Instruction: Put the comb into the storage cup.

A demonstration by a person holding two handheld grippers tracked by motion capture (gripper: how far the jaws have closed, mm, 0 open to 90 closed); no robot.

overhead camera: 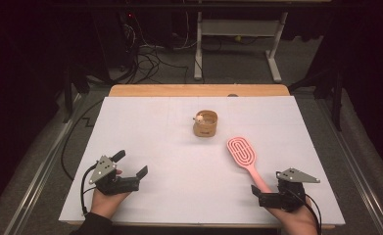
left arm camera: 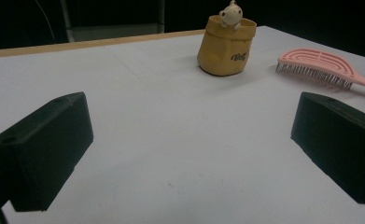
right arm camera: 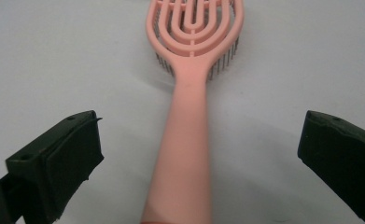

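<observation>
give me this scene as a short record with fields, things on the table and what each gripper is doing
surface: white table top with a wooden far edge
brush: pink plastic vented hairbrush, lying bristles down, handle toward the right gripper
holder: tan round cup with a small pale figurine at its rim, upright, apart from the brush
right gripper: jaws open, brush handle lies between them, pads clear of it
left gripper: jaws open, nothing between them, low over bare table

Bright white table (overhead camera: 145,127), dark surroundings (soft shadows), the close gripper views slightly blurred.
</observation>
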